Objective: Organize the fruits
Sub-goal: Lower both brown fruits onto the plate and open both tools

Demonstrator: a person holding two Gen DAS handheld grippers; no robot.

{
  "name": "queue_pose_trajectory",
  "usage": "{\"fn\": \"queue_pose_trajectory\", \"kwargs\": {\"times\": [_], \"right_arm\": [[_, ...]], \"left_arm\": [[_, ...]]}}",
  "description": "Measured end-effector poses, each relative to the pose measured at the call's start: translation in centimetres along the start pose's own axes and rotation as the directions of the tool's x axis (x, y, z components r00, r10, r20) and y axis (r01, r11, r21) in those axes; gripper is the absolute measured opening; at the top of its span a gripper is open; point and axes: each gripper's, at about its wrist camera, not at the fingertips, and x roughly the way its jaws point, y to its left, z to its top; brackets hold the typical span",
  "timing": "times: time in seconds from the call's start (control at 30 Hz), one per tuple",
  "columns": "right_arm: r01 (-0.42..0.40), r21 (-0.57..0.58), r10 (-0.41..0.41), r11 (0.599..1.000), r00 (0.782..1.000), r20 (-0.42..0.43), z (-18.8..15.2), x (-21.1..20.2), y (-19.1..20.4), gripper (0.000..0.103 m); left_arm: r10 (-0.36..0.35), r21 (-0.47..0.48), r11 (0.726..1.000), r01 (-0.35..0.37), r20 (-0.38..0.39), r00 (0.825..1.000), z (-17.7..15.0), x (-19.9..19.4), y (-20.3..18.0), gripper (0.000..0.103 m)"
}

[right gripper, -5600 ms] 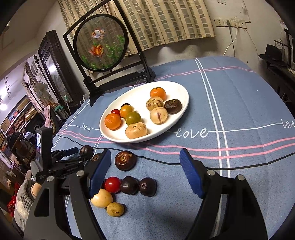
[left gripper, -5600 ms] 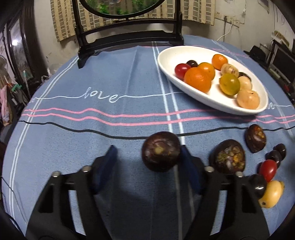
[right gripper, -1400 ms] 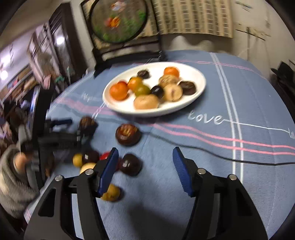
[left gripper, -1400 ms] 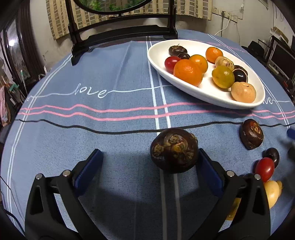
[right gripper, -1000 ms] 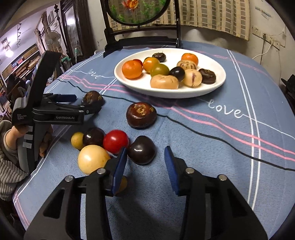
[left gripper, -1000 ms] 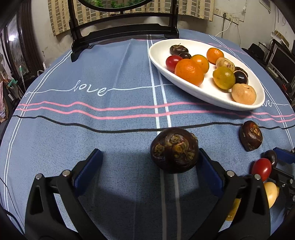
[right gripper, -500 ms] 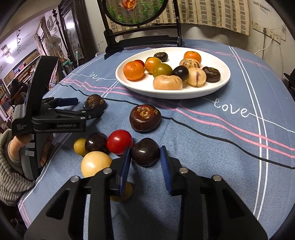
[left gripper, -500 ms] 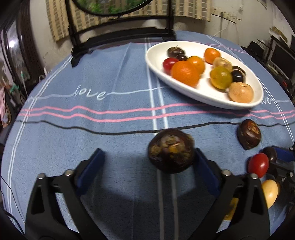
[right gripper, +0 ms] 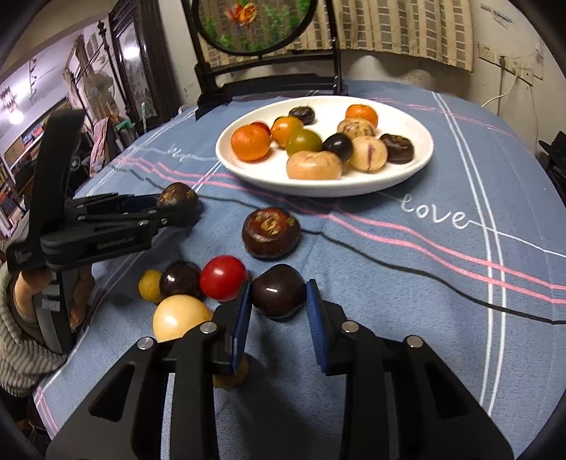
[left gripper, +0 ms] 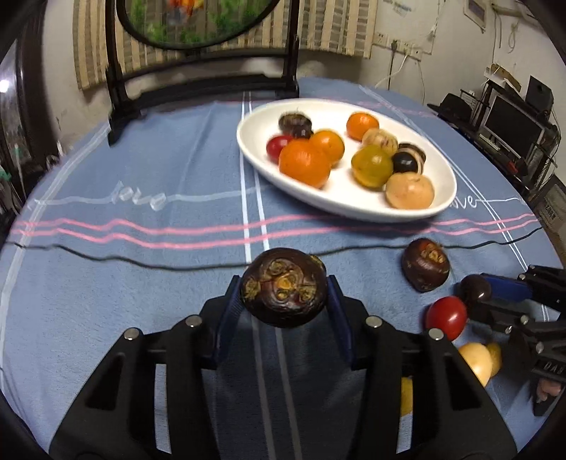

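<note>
My left gripper [left gripper: 283, 300] is shut on a dark brown water chestnut [left gripper: 283, 292] and holds it above the blue tablecloth; it also shows in the right wrist view [right gripper: 177, 203]. My right gripper [right gripper: 278, 300] is shut on a dark plum [right gripper: 278, 291] that rests on the cloth. A white oval plate [right gripper: 417, 166] holds several oranges, plums and tan fruits. A second water chestnut [right gripper: 270, 231], a red tomato [right gripper: 223, 277], a small dark plum [right gripper: 180, 279] and yellow fruits [right gripper: 180, 316] lie loose on the cloth.
A black stand with a round picture [right gripper: 254, 24] rises behind the plate. The round table's edge curves close at the left and front. A black line and pink stripes cross the tablecloth [left gripper: 141, 198].
My left gripper closed on the water chestnut and lifted it. My right gripper narrowed and closed on the dark plum.
</note>
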Motion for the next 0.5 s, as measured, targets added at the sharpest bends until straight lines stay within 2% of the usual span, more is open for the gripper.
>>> {"fn": "queue_pose_trajectory", "kwargs": {"times": [0.17,0.3,0.4,0.5], "right_arm": [[0.005,0.043,-0.009,0.999,0.996,0.091,0.9,-2.4,-1.1,0.031],[0.027,0.091,-0.042,0.995,0.985,0.165,2.5,-4.5,-2.5,0.031],[0.055,0.117,-0.077,0.992,0.978,0.192,5.3,-4.7,-3.5,0.031],[0.074,0.122,-0.097,0.99,0.975,0.198,8.3,-3.3,-3.9,0.031]], "left_arm": [[-0.004,0.0,1.0,0.004,0.07,0.998,1.3,-2.0,-0.3,0.048],[0.009,0.023,1.0,-0.011,0.094,0.995,4.5,-2.1,-1.1,0.048],[0.005,0.019,1.0,-0.007,0.107,0.994,7.3,-1.4,-1.4,0.048],[0.0,-0.001,1.0,0.0,0.116,0.993,9.8,0.0,-2.0,0.048]]}}
